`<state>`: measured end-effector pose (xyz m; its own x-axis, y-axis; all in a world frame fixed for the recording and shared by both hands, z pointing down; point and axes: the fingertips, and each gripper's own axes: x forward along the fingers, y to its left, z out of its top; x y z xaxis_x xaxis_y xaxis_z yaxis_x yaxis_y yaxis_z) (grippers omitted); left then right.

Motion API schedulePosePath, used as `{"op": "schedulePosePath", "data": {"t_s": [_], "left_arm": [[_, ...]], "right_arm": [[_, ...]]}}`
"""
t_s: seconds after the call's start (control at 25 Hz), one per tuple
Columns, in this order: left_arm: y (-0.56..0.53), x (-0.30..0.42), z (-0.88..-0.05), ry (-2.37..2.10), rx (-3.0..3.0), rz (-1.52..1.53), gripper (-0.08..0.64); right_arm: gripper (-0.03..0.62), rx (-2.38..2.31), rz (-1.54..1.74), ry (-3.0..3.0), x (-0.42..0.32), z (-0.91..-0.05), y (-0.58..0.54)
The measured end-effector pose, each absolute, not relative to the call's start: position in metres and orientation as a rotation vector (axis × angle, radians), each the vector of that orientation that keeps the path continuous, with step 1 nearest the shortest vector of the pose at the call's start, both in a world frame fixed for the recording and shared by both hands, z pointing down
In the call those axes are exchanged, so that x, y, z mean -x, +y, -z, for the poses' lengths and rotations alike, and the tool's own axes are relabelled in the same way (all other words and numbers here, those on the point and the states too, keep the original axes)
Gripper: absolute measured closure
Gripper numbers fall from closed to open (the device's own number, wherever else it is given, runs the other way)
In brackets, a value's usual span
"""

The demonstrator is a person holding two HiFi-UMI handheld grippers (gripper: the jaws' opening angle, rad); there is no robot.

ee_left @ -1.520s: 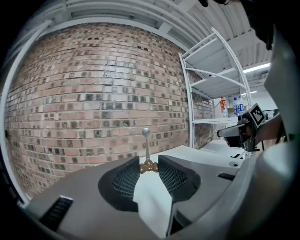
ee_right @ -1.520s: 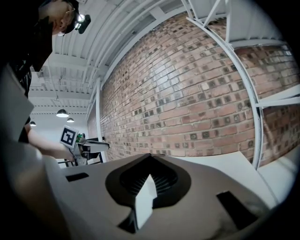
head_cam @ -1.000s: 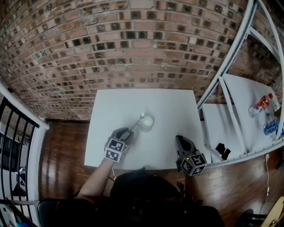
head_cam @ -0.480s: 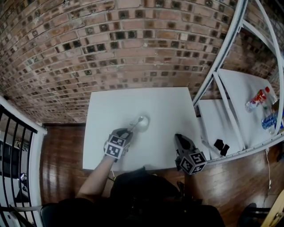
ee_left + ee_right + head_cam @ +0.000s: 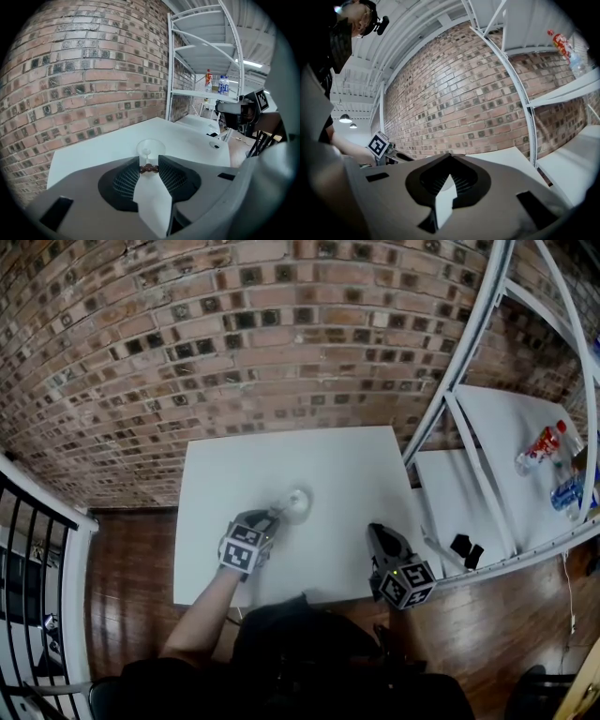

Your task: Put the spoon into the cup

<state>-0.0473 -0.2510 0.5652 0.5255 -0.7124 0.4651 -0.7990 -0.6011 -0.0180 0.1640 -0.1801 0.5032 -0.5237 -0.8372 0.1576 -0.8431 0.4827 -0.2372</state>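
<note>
**Head view.** A white rectangular table [image 5: 281,460] stands against a brick wall [image 5: 281,334]. A clear plastic cup [image 5: 297,504] stands upright near the middle of the table. The left gripper [image 5: 268,521] reaches to the cup's near side. A thin spoon with a pale stem and a brown beaded handle [image 5: 279,512] runs from the gripper's tips to the cup's rim. The right gripper [image 5: 379,535] hangs over the table's near right part, well apart from the cup.

**Left gripper view.** The jaws are clenched on the spoon's beaded handle. The small pale bowl shows within the cup's outline, apparently inside the rim and above the bottom.

**Right gripper view.** The jaws are pressed together at their tips, with nothing between them.

**Progress.** The spoon is grasped and brought to the cup, and its bowl appears to be inside. Judged as left to do: lower the spoon, release the handle, and draw the gripper clear without tipping the light cup.
</note>
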Motion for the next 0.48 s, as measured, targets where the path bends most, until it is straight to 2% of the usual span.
{"op": "schedulePosePath", "data": {"t_s": [0.48], "left_arm": [[-0.279,0.028,-0.582,-1.264,-2.538,-0.645,0.433]], "right_arm": [[0.588,-1.567,-0.441,-2.664,-0.176,-0.499,-0.180]]}}
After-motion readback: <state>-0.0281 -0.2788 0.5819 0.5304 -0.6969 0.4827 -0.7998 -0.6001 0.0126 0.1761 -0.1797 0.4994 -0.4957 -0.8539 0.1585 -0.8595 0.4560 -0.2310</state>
